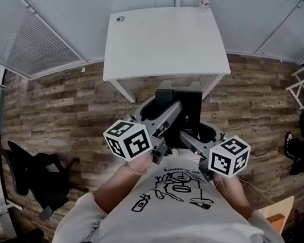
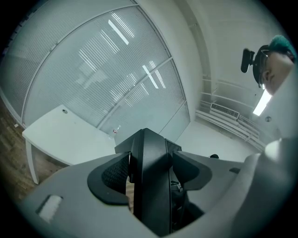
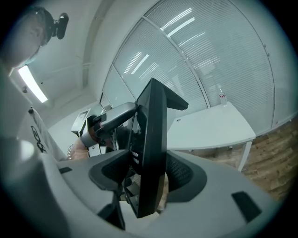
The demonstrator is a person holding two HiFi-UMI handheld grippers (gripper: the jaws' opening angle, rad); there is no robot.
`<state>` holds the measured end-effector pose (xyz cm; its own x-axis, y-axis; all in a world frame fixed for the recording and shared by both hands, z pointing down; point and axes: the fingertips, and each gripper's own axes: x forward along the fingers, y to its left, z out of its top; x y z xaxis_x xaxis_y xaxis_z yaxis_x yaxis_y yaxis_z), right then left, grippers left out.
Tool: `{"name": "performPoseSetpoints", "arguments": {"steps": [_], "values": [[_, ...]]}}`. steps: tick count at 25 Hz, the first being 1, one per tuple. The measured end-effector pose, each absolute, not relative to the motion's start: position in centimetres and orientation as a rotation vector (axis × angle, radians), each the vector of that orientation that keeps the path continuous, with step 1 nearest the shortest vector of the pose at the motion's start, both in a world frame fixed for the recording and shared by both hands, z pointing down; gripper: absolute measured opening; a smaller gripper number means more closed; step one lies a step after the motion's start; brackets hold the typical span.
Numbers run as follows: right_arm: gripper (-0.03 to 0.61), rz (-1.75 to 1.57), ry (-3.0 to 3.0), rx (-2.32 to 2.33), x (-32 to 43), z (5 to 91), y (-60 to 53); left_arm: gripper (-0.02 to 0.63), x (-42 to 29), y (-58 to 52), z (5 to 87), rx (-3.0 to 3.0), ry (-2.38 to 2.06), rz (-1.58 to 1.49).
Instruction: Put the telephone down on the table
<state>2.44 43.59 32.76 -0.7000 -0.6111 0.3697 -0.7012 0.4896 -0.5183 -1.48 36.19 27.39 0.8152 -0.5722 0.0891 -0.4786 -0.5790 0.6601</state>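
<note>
A black telephone (image 1: 187, 105) hangs in the air over the wooden floor, held from both sides, short of the near edge of the white table (image 1: 162, 41). My left gripper (image 1: 161, 112) is shut on it; in the left gripper view the telephone (image 2: 151, 181) stands edge-on between the dark pads (image 2: 113, 174). My right gripper (image 1: 196, 139) is also shut on it, and its view shows the telephone (image 3: 151, 148) upright between the pads (image 3: 182, 173), with the left gripper behind it. The white table (image 3: 209, 130) lies ahead of both.
A small clear bottle (image 1: 204, 4) stands at the table's far right corner, and a small round fitting (image 1: 120, 19) sits at its far left. A black office chair (image 1: 40, 177) stands on the floor at left, a white rack (image 1: 303, 86) at right. Glass walls with blinds are behind the table.
</note>
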Motion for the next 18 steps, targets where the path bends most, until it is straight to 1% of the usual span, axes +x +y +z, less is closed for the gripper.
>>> {"name": "performPoseSetpoints", "arguments": {"steps": [7, 18], "values": [[0.229, 1.021, -2.590, 1.137, 4.6, 33.4, 44.1, 0.287, 0.7, 36.7, 28.1, 2.281, -0.776, -0.165], [0.229, 1.053, -2.581, 1.099, 3.6, 34.5, 41.1, 0.287, -0.6, 33.7, 29.5, 2.238, -0.800, -0.167]]}}
